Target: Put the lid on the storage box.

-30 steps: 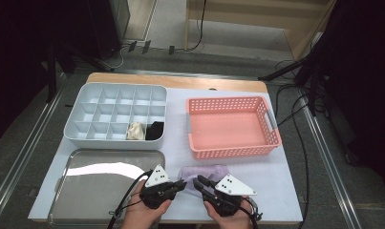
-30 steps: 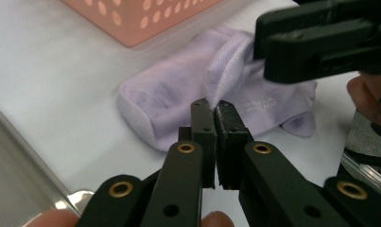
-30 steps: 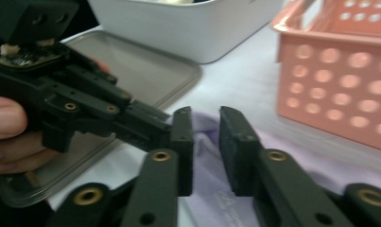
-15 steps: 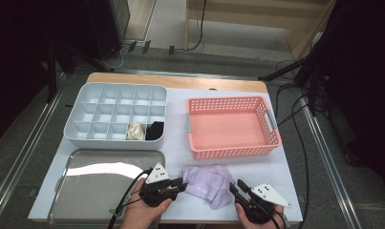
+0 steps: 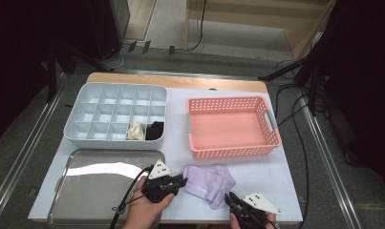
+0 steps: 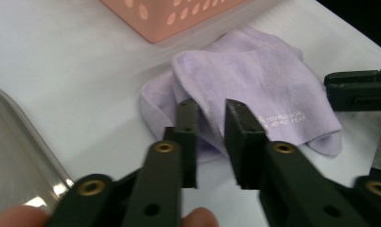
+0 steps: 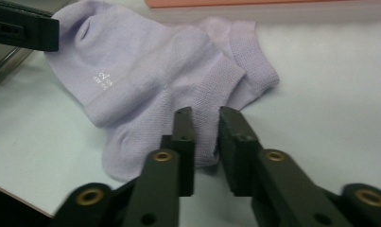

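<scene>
A lilac sock (image 5: 209, 183) lies flat on the white table near the front edge, folded over itself. My left gripper (image 5: 183, 181) is at the sock's left edge. In the left gripper view its jaws (image 6: 211, 106) have just been closing, and a fold of the sock (image 6: 254, 80) sits pinched between the tips. My right gripper (image 5: 228, 198) is at the sock's near right corner. In the right gripper view its jaws (image 7: 206, 113) have also just been closing, with the sock's (image 7: 145, 71) ribbed edge between them.
A pink basket (image 5: 230, 152) stands just behind the sock. At the back left is a white compartment box (image 5: 114, 143) holding a cream bundle (image 5: 135, 131) and a black bundle (image 5: 155, 130). A steel tray (image 5: 99, 179) lies at the front left, beside my left hand.
The right gripper swung out to the right, away from the left one, then came back to the sock's near right corner. The bunched sock got spread out flat. The left gripper stayed put.
</scene>
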